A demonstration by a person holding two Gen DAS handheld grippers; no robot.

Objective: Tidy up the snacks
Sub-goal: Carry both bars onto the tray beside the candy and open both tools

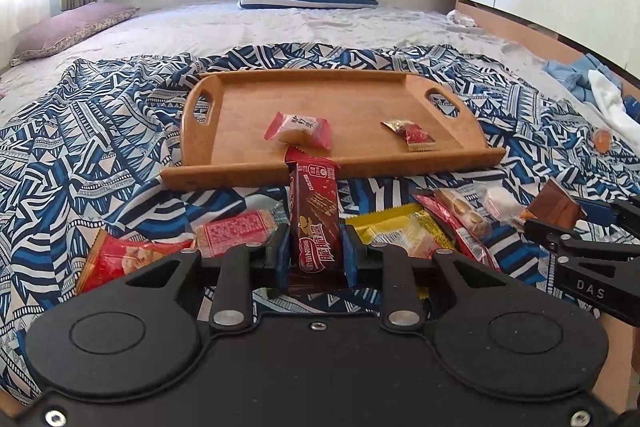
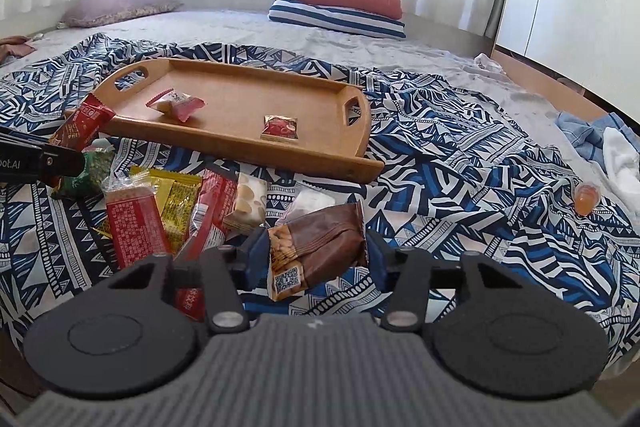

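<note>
A patterned bedspread (image 1: 100, 131) carries a wooden tray (image 1: 248, 115) holding two snacks; roughly eight more lie heaped off its near edge. The left gripper (image 1: 316, 251) is clamped on a chocolate wafer bar (image 1: 316, 211); the right gripper (image 2: 316, 255) apparently pinches a brown nut packet (image 2: 320, 243).

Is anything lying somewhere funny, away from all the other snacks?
Yes. One small orange jelly cup sits alone on the patterned blanket, far right of the snack pile and outside the wooden tray.
</note>
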